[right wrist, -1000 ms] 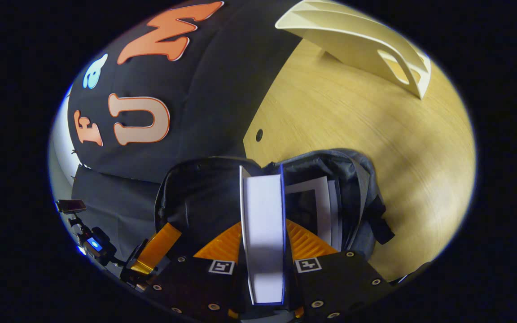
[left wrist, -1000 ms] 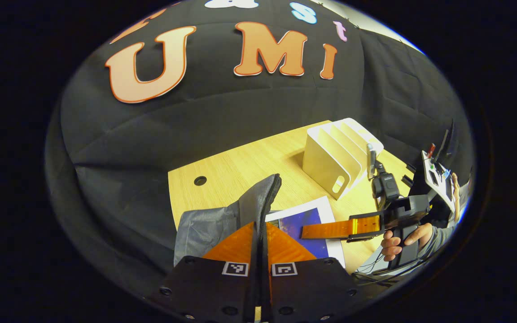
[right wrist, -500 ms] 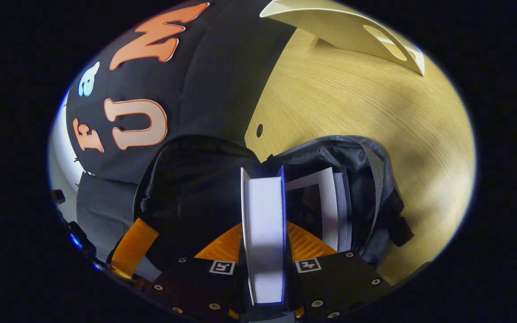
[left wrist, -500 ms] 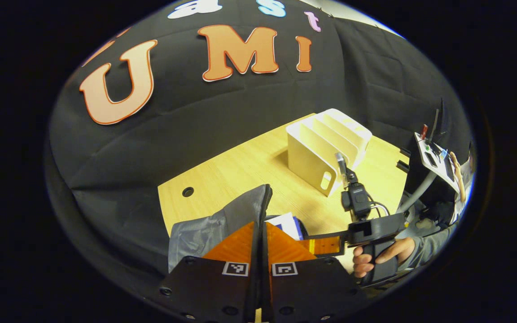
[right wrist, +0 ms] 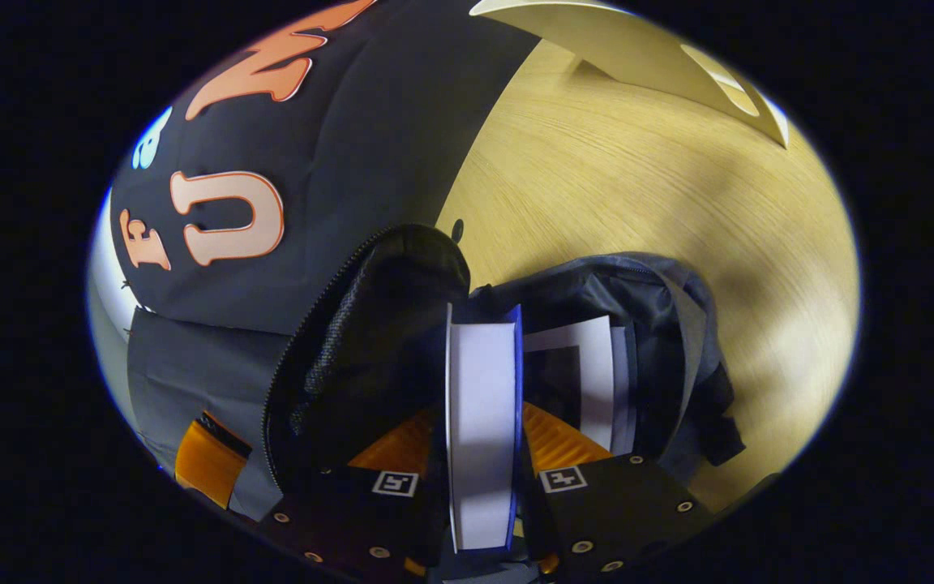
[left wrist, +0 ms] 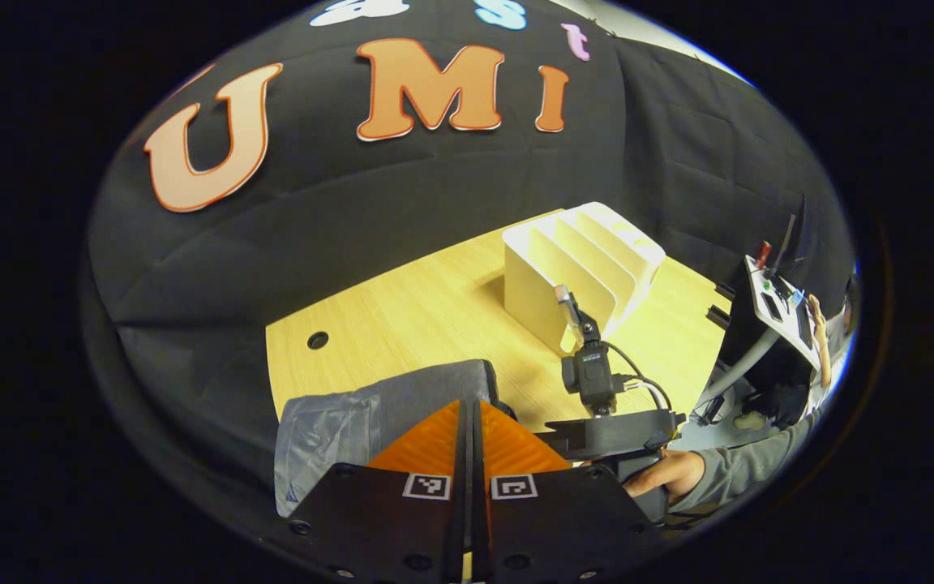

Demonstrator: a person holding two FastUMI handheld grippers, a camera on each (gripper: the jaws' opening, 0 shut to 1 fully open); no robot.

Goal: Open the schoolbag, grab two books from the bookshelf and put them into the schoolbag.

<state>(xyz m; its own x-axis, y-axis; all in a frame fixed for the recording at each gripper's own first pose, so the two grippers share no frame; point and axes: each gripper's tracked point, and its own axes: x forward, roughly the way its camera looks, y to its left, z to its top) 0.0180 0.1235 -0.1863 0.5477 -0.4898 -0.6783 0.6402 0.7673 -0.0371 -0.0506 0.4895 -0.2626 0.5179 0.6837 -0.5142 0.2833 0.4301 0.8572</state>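
Observation:
The grey schoolbag (right wrist: 670, 324) lies open on the wooden table (right wrist: 645, 195). My left gripper (left wrist: 469, 403) is shut on the bag's flap (left wrist: 386, 397) and holds it up; one of its fingers (right wrist: 203, 458) shows at the flap's edge in the right gripper view. My right gripper (right wrist: 479, 418) is shut on a blue-covered book (right wrist: 479, 430) with white page edges, standing upright in the bag's dark mouth. A second book (right wrist: 593, 381) sits inside the bag just to its right. In the left gripper view the right gripper (left wrist: 609, 434) hangs beside the flap, held by a hand (left wrist: 670, 474).
The white slotted bookshelf (left wrist: 576, 264) stands empty at the back of the table, and its side (right wrist: 645, 65) is at the top of the right gripper view. A cable hole (left wrist: 318, 340) is near the table's far left edge. A stand with equipment (left wrist: 775, 296) is to the right.
The right gripper has moved left and down with the book, which now sits deeper in the bag. The flap in my left gripper has dropped lower and now hides the blue cover.

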